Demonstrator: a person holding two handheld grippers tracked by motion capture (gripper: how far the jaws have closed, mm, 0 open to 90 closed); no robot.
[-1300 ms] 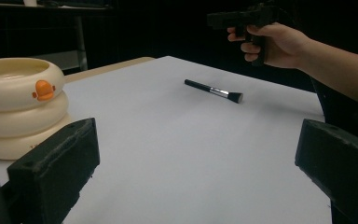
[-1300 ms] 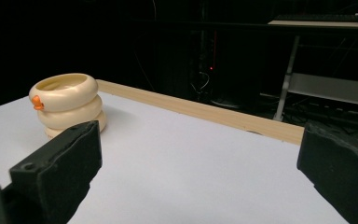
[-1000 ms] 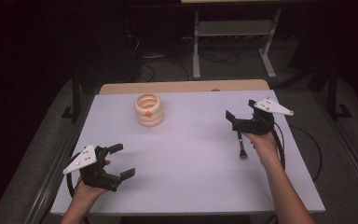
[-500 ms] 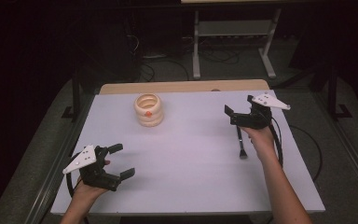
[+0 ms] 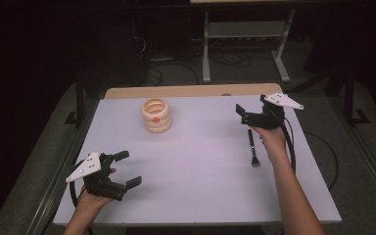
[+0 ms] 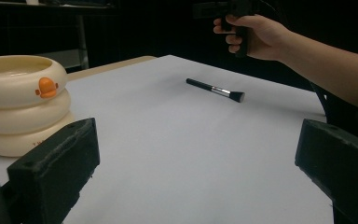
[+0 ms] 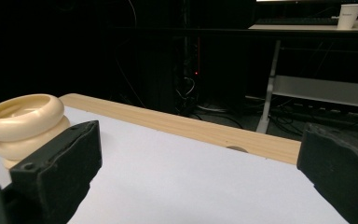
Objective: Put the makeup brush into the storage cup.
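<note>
Right gripper [image 5: 246, 113] raised above the far right part of the table, jaws spread wide, nothing between them; black blocky jaws with a rough, foam-like surface, a grey three-cornered plate on top, a black cable hanging down along the forearm. Left gripper [image 5: 125, 169] low over the near left corner, jaws also released and empty, same matte black blocks, same pale plate.

Just under the right hand [image 5: 267, 136], lying flat on the table: a thin brush [image 5: 252, 147], black straight handle, short shiny metal collar, dark flat bristles at the near end. Not touched by any jaw; near the right gripper, well apart from the left one.

Farther left, toward the far edge: a cream-coloured holder [image 5: 156, 115], smooth and glossy, shaped like three stacked round rings, hollow on top, with a small orange mark on its side. Upright, apart from both grippers.

Underneath all, a white matte table sheet [image 5: 196, 181], with a light wooden strip [image 5: 191, 91] along the far edge.
</note>
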